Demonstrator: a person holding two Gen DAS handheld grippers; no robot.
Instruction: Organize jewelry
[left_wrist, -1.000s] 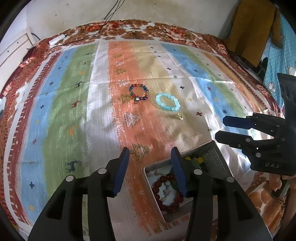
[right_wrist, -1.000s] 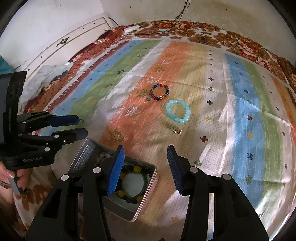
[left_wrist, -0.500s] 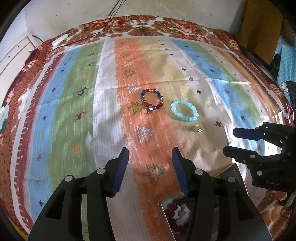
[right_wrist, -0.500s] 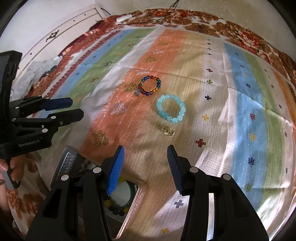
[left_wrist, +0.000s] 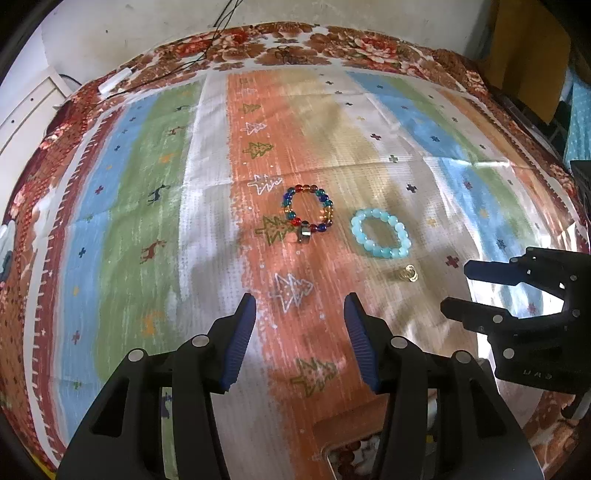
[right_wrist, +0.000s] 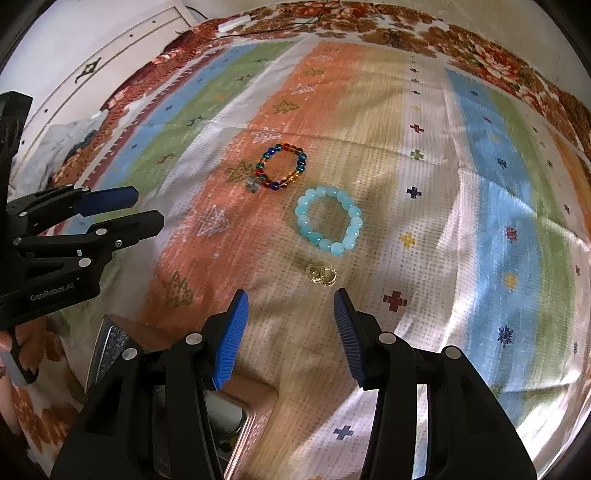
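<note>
A multicoloured bead bracelet (left_wrist: 308, 214) (right_wrist: 282, 167), a light blue bead bracelet (left_wrist: 380, 237) (right_wrist: 328, 220) and a small gold piece (left_wrist: 408, 274) (right_wrist: 322, 274) lie on the striped cloth. My left gripper (left_wrist: 300, 319) is open and empty, short of the multicoloured bracelet. My right gripper (right_wrist: 290, 312) is open and empty, just short of the gold piece. A metal box (left_wrist: 332, 456) (right_wrist: 110, 345) with bracelets inside sits under both grippers, mostly hidden.
The striped cloth (left_wrist: 129, 221) covers a bed with a floral border. A white cabinet (right_wrist: 110, 62) stands at the left. Cables and a white plug strip (left_wrist: 114, 79) lie at the far edge. A brown garment (left_wrist: 524, 48) hangs at the right.
Both grippers have moved forward from over the metal box toward the jewelry on the cloth. The box has slid to the bottom of both views. Both stay open.
</note>
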